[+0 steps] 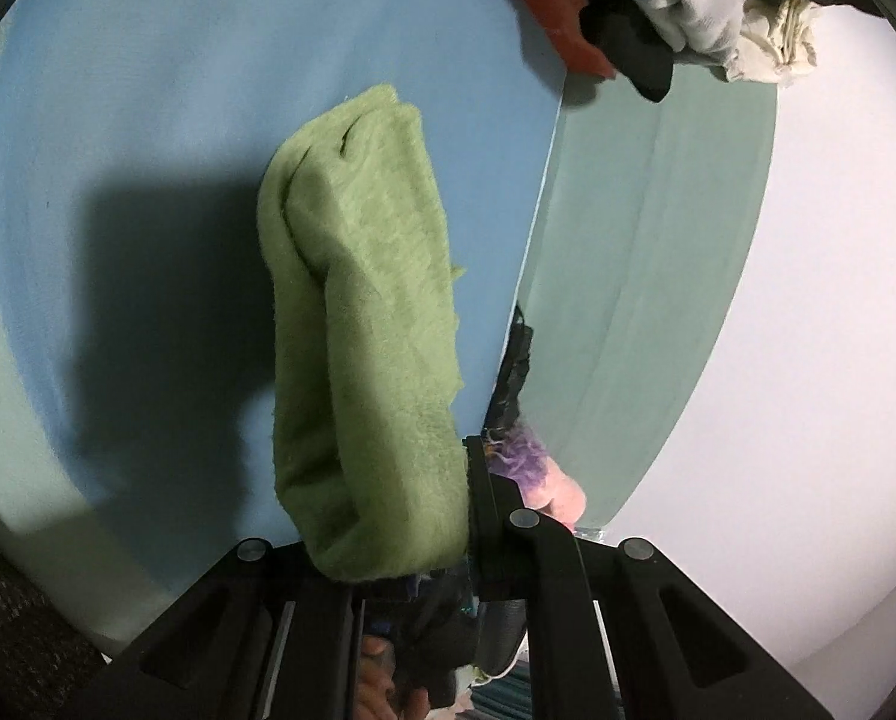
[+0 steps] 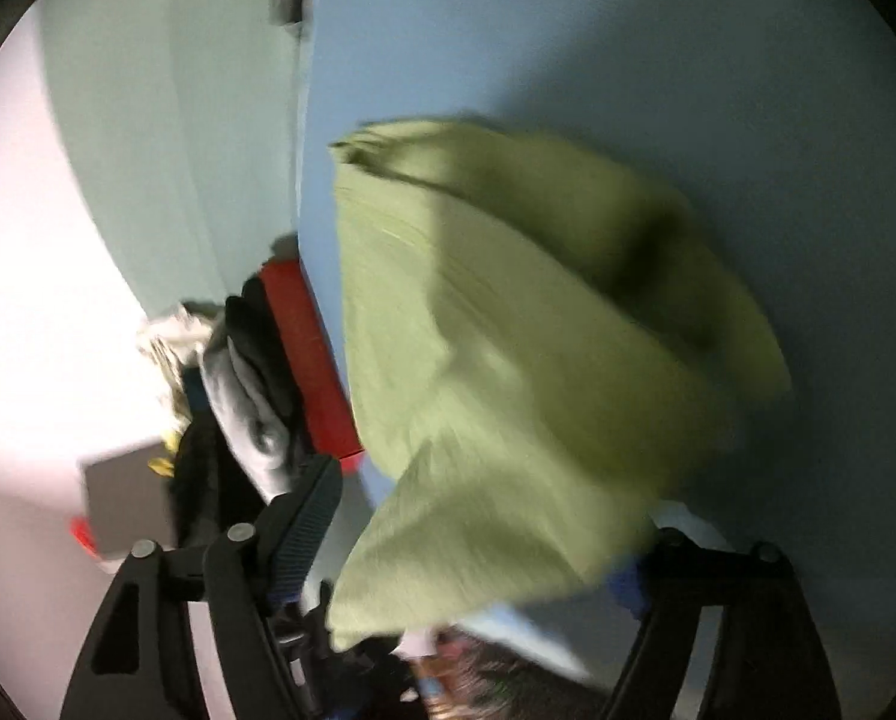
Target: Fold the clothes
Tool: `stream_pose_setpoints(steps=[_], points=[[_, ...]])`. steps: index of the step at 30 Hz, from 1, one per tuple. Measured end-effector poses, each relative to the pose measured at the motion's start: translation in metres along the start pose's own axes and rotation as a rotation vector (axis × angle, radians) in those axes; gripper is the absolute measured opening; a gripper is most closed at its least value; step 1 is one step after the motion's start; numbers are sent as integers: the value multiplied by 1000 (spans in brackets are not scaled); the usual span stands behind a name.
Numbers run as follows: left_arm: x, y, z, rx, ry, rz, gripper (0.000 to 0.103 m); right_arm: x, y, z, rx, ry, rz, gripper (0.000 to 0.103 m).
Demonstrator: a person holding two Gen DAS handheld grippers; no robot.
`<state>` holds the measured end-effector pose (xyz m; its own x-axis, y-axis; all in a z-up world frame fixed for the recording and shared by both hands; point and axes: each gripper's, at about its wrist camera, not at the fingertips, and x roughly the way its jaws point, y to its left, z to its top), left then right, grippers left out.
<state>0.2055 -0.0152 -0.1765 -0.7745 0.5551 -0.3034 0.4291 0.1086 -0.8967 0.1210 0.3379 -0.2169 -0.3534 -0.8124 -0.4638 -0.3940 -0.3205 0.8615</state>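
A fuzzy green cloth [image 1: 363, 324] is bunched into a thick roll over the blue surface [image 1: 147, 120]. My left gripper [image 1: 411, 516] is shut on its near end; only the right finger [image 1: 484, 516] shows, the other is hidden by the cloth. In the right wrist view the same green cloth [image 2: 508, 372] is blurred and drapes between my fingers. My right gripper [image 2: 478, 540] stands wide open around it, its ridged left pad [image 2: 309, 516] clear of the fabric. Whether the right finger touches the cloth I cannot tell.
A pile of clothes lies at the blue surface's edge: red [image 1: 544, 6], black [image 1: 628, 42], grey [image 1: 688, 0] and cream [image 1: 772, 42] pieces, seen also in the right wrist view [image 2: 303, 348]. A pale green band [image 1: 658, 240] and white wall [image 1: 820, 360] lie beyond. A purple-pink item [image 1: 538, 474] sits near my left finger.
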Motion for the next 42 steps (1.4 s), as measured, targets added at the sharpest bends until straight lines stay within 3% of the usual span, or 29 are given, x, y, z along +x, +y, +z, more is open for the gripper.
stream_pose_setpoints(steps=[2,3,6,11,15,18,23,26,32,34,36,38,40,41,42], points=[[-9,-9,3,38,-16,-19,10,6,18,10,-86,-3,-102,18],[-14,-17,4,64,-26,-26,9,9,27,14,-108,6,-102,15],[-30,-43,8,140,-50,-57,9,10,76,26,-197,-2,-8,14],[-54,-103,26,214,-32,-193,9,25,220,37,-493,-23,103,12],[-77,-153,46,308,-87,-254,9,58,318,28,-673,-4,178,11],[-97,-180,67,356,-189,-246,9,90,378,17,-782,9,218,11],[-90,-200,99,356,-341,-195,9,171,448,1,-915,19,128,11],[-69,-210,134,350,-404,-164,9,206,462,6,-929,34,87,11],[-85,-248,195,404,-555,-171,9,289,524,-10,-1047,43,37,11],[-88,-255,216,427,-621,-110,9,327,549,-15,-1058,81,35,11],[-90,-261,239,442,-688,-34,9,363,563,-20,-1067,94,-10,11],[-88,-259,263,424,-735,48,9,407,569,-26,-1108,106,-110,15],[-84,-249,283,380,-755,134,9,453,564,-26,-1118,166,-210,29],[-83,-245,289,373,-763,161,9,467,558,-23,-1091,198,-232,50],[-83,-242,292,382,-776,173,10,480,554,-20,-1064,225,-249,57]])
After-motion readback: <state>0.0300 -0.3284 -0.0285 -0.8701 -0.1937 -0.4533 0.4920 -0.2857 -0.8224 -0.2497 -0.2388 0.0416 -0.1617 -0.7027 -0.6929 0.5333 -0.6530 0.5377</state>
